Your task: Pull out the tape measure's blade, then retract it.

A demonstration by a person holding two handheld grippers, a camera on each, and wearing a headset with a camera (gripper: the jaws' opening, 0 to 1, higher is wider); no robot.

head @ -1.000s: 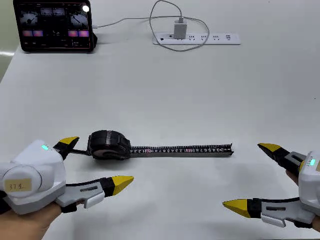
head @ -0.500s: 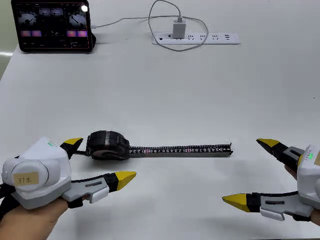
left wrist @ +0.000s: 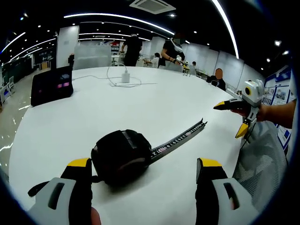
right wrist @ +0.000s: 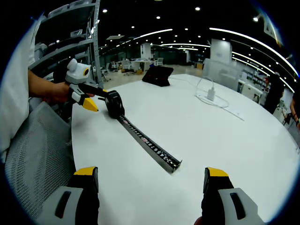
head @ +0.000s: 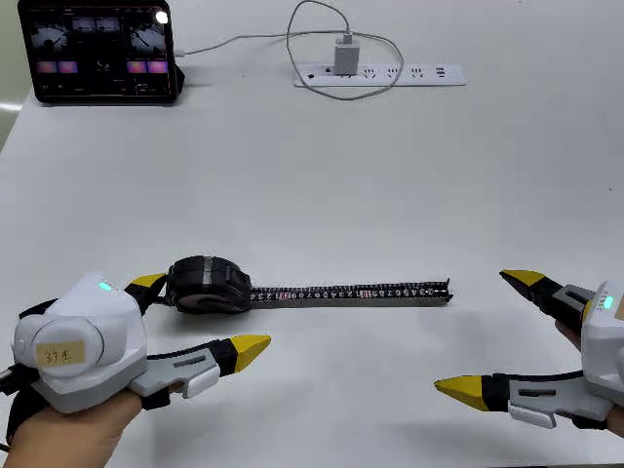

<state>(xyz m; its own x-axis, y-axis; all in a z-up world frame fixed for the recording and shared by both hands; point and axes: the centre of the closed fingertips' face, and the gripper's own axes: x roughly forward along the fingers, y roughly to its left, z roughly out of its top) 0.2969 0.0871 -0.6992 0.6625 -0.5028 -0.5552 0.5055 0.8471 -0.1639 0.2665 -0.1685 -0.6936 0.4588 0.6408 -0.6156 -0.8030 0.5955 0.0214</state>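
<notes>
A black tape measure (head: 205,284) lies on the white table (head: 322,185), its dark blade (head: 351,292) pulled out flat to the right and ending in a hook. My left gripper (head: 200,312) is open at the case's near left, the far fingertip beside the case; the case (left wrist: 123,155) sits between the jaws, untouched. My right gripper (head: 492,334) is open, right of and nearer than the blade's end (right wrist: 171,165), holding nothing. The left gripper (right wrist: 89,99) appears by the case (right wrist: 115,103) in the right gripper view, and the right gripper (left wrist: 234,118) appears in the left gripper view.
A tablet (head: 97,49) with a lit screen stands at the far left. A white power strip (head: 380,74) with a charger and looping cable lies at the far middle. People stand in the background (left wrist: 133,47) beyond the table.
My left gripper has shifted slightly right along the table, closer around the tape measure's case. The right gripper, the case and the blade stay about where they were.
</notes>
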